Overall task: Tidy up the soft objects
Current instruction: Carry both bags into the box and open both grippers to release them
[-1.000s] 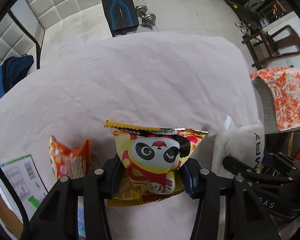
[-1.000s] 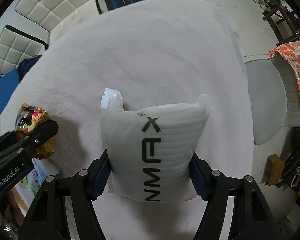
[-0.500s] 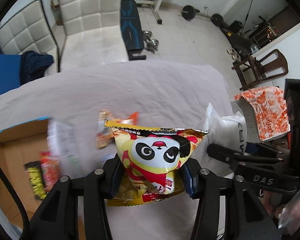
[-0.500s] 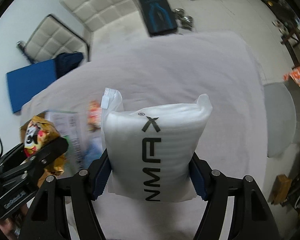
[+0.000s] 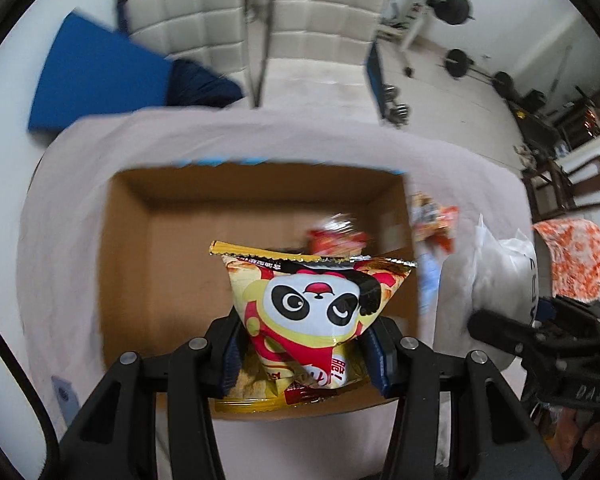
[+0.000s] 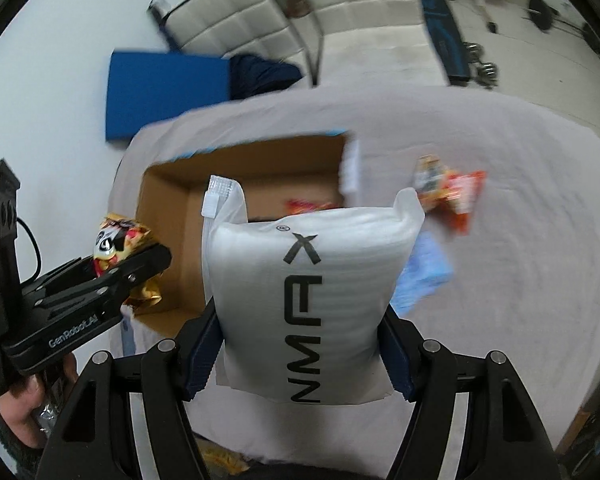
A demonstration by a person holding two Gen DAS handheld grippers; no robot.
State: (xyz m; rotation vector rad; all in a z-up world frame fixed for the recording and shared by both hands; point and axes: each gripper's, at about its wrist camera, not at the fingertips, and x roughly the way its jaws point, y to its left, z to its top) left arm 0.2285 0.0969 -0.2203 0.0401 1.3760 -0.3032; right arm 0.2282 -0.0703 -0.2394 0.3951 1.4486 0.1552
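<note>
My left gripper (image 5: 305,354) is shut on a yellow panda snack bag (image 5: 315,304) and holds it above the open cardboard box (image 5: 128,264). The same bag (image 6: 118,240) and gripper show at the left of the right wrist view. My right gripper (image 6: 300,350) is shut on a white foam pouch (image 6: 304,292) printed with black letters, held above the table to the right of the box (image 6: 168,200). A red snack packet (image 5: 336,240) lies inside the box.
An orange snack bag (image 6: 450,192) and a blue packet (image 6: 424,272) lie on the white-covered table (image 6: 520,280) right of the box. White padded chairs (image 5: 220,32), a blue mat (image 5: 92,80) and gym weights stand beyond the table.
Both grippers have swung left with their loads. The box has come from the left edge of view to directly beneath the panda bag.
</note>
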